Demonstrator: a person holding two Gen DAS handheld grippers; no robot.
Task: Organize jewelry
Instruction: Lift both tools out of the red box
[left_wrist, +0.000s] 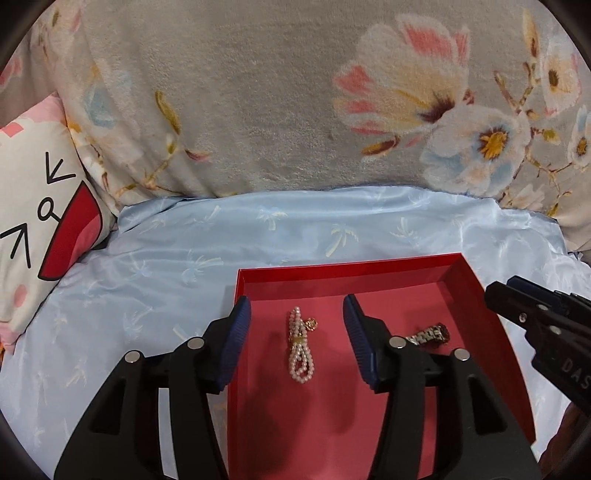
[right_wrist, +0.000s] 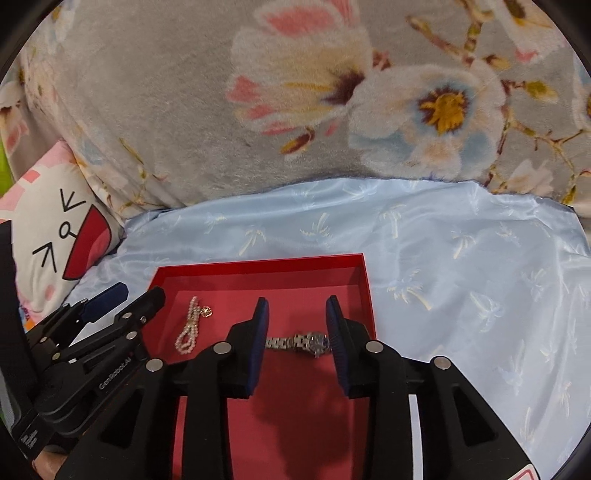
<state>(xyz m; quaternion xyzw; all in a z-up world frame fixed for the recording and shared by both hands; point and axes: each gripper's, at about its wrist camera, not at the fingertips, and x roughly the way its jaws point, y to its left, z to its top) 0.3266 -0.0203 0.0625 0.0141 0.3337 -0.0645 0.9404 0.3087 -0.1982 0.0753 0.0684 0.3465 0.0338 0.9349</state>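
A shallow red box (left_wrist: 347, 268) lies on a light blue sheet. It also shows in the right wrist view (right_wrist: 258, 264). A folded pearl necklace (left_wrist: 300, 349) with a gold charm lies on the box floor between my open left gripper's (left_wrist: 297, 341) fingers, below them. It shows in the right wrist view (right_wrist: 189, 328) too. A silver wristwatch (right_wrist: 303, 342) lies in the box between the fingers of my open right gripper (right_wrist: 297, 339). In the left wrist view the watch (left_wrist: 428, 334) is partly hidden behind my right finger. Both grippers are empty.
A grey floral blanket (left_wrist: 277, 92) rises behind the sheet (left_wrist: 166, 266). A white cartoon pillow (left_wrist: 40, 206) lies at the left. The right gripper's body (left_wrist: 546, 328) shows at the box's right side; the left gripper's body (right_wrist: 96, 332) shows at its left.
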